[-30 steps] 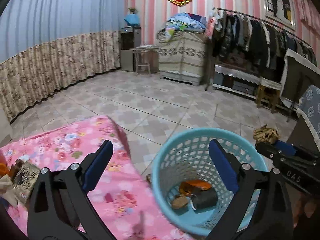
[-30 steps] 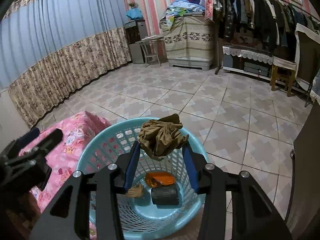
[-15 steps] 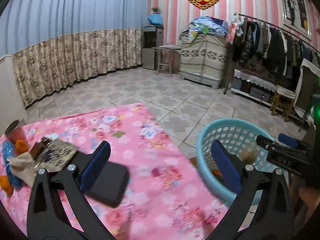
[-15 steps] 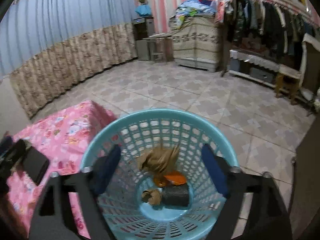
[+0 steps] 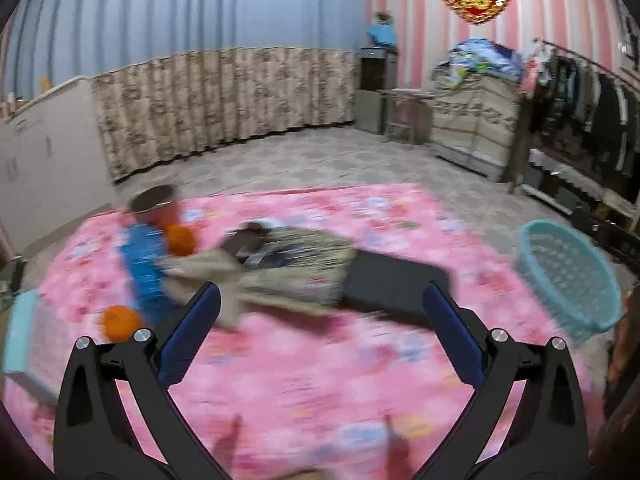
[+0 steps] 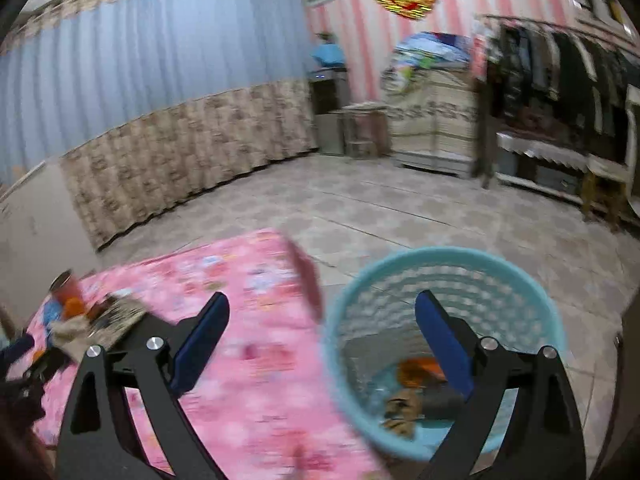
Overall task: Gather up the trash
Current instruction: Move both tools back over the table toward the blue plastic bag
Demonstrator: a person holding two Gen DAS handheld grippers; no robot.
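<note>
My left gripper (image 5: 320, 296) is open and empty above the pink flowered tablecloth (image 5: 320, 380). Ahead of it lies blurred litter: a blue wrapper (image 5: 144, 264), two orange balls (image 5: 182, 240), crumpled beige paper (image 5: 204, 270), a patterned packet (image 5: 296, 276) and a flat black thing (image 5: 394, 286). My right gripper (image 6: 322, 300) hangs over the near rim of the teal basket (image 6: 440, 264). Its jaws are opening, with nothing between them. In the basket lie a brown wad (image 6: 402, 404), an orange piece (image 6: 420, 368) and a dark roll (image 6: 440, 402).
A red cup (image 5: 154, 204) stands at the far left of the litter. A pale blue box (image 5: 22, 328) sits at the table's left edge. The basket (image 5: 568, 276) stands on the tiled floor off the table's right end. A clothes rack and a covered cabinet line the far wall.
The right gripper let the brown wad fall into the basket and its jaws spread wide. The left gripper swung left from the basket to the litter on the table.
</note>
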